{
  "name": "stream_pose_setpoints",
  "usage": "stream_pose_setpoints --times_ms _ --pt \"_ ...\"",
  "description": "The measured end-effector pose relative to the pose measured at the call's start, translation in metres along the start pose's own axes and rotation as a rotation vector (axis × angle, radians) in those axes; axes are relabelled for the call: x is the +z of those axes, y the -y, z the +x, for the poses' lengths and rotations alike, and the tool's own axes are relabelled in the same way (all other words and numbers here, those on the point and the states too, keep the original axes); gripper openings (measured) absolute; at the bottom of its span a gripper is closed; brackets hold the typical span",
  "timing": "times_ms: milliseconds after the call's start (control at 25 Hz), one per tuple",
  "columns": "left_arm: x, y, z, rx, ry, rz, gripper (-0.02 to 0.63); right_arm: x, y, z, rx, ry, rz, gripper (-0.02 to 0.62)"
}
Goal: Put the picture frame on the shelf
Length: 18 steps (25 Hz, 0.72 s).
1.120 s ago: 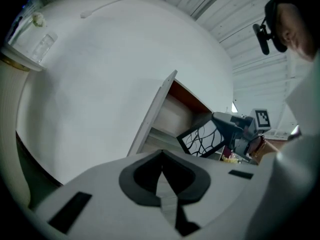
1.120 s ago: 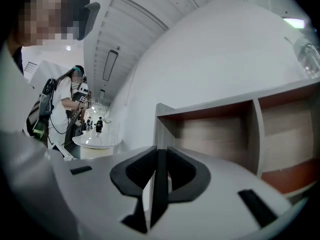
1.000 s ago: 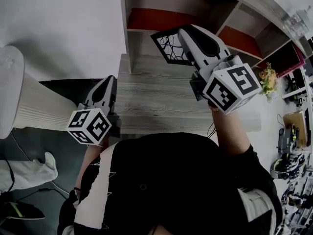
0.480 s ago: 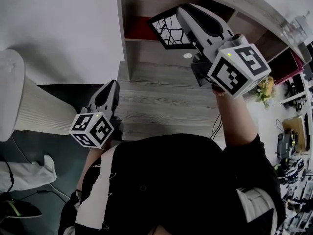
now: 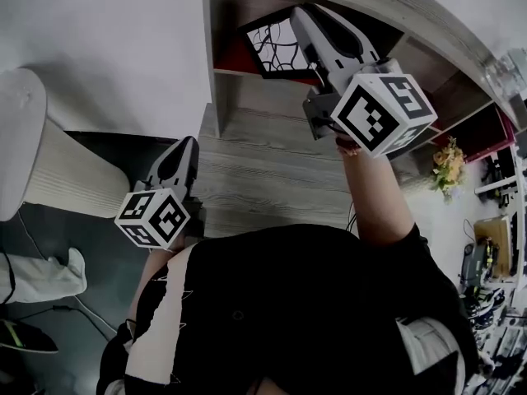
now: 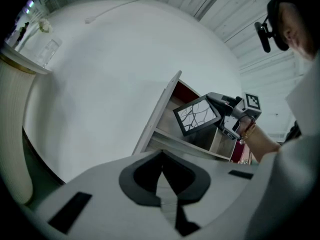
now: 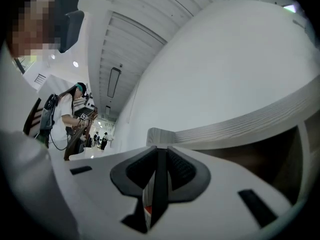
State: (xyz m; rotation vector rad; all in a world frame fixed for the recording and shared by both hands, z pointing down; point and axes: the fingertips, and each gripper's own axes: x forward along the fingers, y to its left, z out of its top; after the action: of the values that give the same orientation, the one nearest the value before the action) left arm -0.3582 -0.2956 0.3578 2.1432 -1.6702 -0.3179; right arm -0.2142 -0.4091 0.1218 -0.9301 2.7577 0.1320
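Over the last 1 second the right gripper (image 5: pixel 299 19) has carried the picture frame (image 5: pixel 276 46) up and forward, from above the lower top of the shelf (image 5: pixel 272 151) to the mouth of the upper-left compartment (image 5: pixel 251 93). Its jaws pinch the frame's edge. The frame hangs tilted and is not yet set down; placement is judged close. The left gripper (image 5: pixel 188 143) waits low, jaws pressed together on nothing.

The shelf is grey wood grain with red panels (image 5: pixel 232 58) inside. A white wall (image 5: pixel 107 39) stands behind it, with 1 white ribbed column (image 5: pixel 49 171) at left and flowers (image 5: pixel 449 167) at right.
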Motion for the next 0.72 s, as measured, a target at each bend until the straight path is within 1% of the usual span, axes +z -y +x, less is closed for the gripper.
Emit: stream_pose_setpoints --times_ms 120,240,480,600,720 --pt "0.001 -0.001 -0.003 0.011 0.004 0.008 0.012 -0.001 0.003 0.002 -0.031 0.041 0.015 0.069" --pt "0.0 -0.002 -0.006 0.018 -0.002 0.011 0.012 -0.004 0.009 0.0 -0.078 0.075 0.006 0.069" --pt "0.0 -0.005 -0.008 0.014 -0.009 0.015 0.012 -0.019 0.016 -0.01 -0.136 0.085 0.007 0.071" --pt "-0.001 -0.003 -0.006 0.003 -0.015 0.017 0.012 -0.02 0.016 -0.018 -0.15 0.09 -0.022 0.071" --pt "-0.002 0.0 -0.004 -0.007 -0.019 0.017 0.012 -0.026 0.013 -0.026 -0.155 0.068 -0.03 0.071"
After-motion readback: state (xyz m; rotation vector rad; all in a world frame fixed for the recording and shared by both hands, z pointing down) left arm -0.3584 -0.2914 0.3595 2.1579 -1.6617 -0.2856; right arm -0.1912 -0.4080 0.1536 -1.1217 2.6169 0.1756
